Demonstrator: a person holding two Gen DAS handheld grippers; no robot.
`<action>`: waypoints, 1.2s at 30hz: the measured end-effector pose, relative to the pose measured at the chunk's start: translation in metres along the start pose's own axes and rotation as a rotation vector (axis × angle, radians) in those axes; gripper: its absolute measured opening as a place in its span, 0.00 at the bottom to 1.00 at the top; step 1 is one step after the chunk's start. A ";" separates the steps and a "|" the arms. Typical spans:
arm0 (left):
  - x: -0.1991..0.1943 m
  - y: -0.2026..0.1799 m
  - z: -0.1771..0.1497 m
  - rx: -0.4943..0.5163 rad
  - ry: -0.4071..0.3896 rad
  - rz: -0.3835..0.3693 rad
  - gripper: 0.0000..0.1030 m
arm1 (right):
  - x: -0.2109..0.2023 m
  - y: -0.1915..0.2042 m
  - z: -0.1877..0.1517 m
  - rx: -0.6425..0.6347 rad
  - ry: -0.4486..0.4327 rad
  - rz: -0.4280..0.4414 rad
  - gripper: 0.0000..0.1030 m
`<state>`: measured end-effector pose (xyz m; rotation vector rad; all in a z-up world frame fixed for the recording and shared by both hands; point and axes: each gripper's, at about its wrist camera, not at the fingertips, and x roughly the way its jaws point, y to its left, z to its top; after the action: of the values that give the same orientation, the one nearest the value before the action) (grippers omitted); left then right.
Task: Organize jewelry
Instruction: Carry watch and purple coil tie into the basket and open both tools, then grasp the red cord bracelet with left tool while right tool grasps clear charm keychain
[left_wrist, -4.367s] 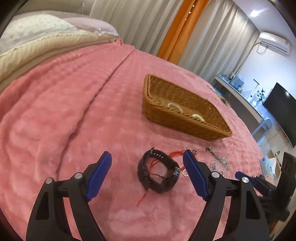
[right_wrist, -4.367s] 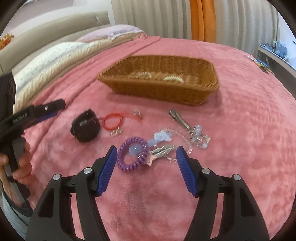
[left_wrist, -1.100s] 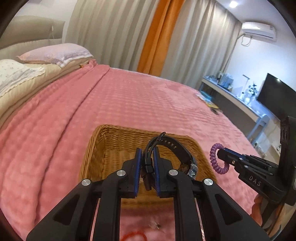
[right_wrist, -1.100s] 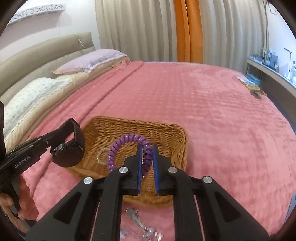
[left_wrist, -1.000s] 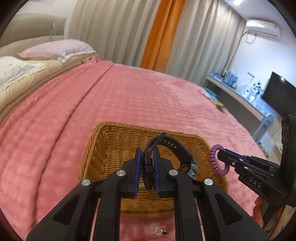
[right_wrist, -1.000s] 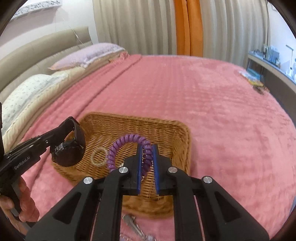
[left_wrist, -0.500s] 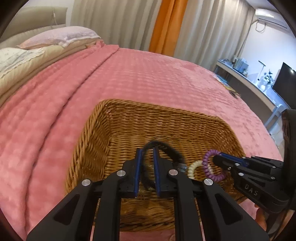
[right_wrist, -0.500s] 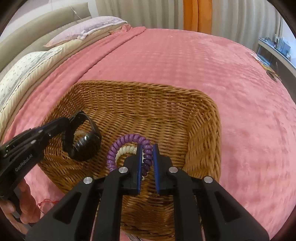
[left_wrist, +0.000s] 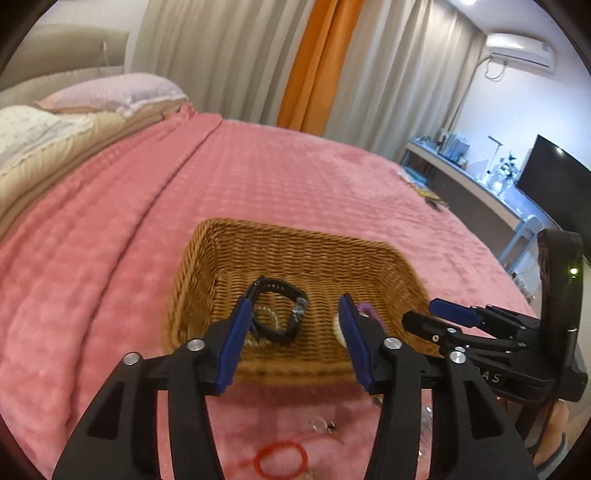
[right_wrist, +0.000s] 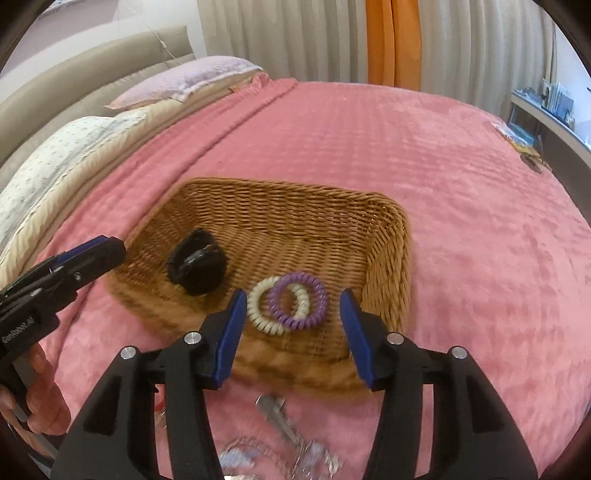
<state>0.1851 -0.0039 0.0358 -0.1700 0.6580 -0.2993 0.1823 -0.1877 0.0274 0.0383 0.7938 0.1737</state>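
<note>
Pink waffle-textured plush blanket (right_wrist: 461, 155) covers the bed; cream and lilac fabric pillows (right_wrist: 192, 75) lie at its head.

Rectangular woven wicker basket (right_wrist: 391, 236), tan, sits on the blanket. It holds the sorted pieces.

Left gripper (left_wrist: 291, 343), black plastic arms with blue ribbed pads: jaws opening, nothing between the pads. Body reads "GenRobot.AI" in the right wrist view.

Right gripper (right_wrist: 291, 332), same build: jaws opening, pads clear of everything. Lettering on its side in the left wrist view is partly hidden; only "AS" is legible.

Black wristwatch with a rubbery strap (left_wrist: 277, 314) lies on the basket floor, left part, on top of a thin beaded ring.

Purple coiled plastic hair tie (right_wrist: 297, 301) lies in the basket's right part, overlapping a cream coiled hair tie (right_wrist: 258, 306).

Red cord loop (left_wrist: 282, 459) on the blanket, in front of the basket. Silvery metal pieces (right_wrist: 280, 410) nearby are blurred.
</note>
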 end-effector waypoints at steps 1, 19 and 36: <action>-0.010 -0.002 -0.003 0.005 -0.011 -0.005 0.55 | -0.010 0.003 -0.005 -0.006 -0.012 0.003 0.48; -0.103 0.031 -0.080 -0.055 -0.066 -0.017 0.79 | -0.111 0.004 -0.093 0.021 -0.156 0.011 0.71; -0.024 0.028 -0.106 0.032 0.128 0.071 0.63 | -0.051 -0.029 -0.123 0.084 -0.057 -0.061 0.74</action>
<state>0.1076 0.0239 -0.0399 -0.0974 0.7844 -0.2532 0.0637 -0.2291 -0.0263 0.0979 0.7443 0.0808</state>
